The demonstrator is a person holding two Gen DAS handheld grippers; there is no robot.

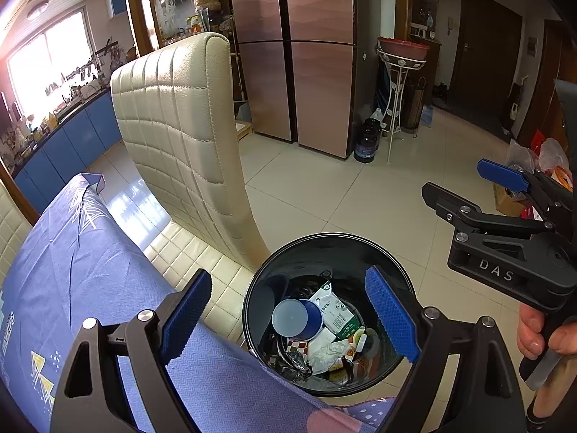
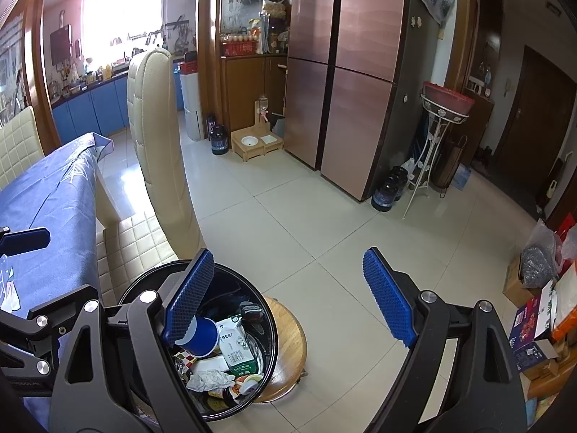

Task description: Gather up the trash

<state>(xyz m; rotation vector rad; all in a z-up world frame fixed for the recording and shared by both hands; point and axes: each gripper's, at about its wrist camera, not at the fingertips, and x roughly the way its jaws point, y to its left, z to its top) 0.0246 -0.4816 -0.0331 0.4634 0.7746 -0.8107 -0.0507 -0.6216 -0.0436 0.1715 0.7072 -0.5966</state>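
The trash lies below me in the black bin (image 1: 326, 252): a blue cup (image 1: 297, 319) on its side on top, a white-and-green carton (image 1: 335, 312) just beside it, and crumpled white paper (image 1: 326, 355) lower down. In my left wrist view the bin's mouth sits between and beneath my left gripper (image 1: 288, 319), whose jaws are spread wide, holding nothing and touching nothing. My right gripper (image 2: 288, 296) is spread wide too and empty; its left finger hangs over the bin's rim while its right finger is over bare floor tiles (image 2: 324, 216). The bin stands on a round wooden stool (image 2: 288, 342), just beside the table's blue cloth (image 1: 90, 270) and a cream quilted chair (image 1: 180, 126). My hand (image 1: 541, 332) grips the right gripper's handle. Boxes and bags (image 2: 541, 288) crowd the floor at far right.
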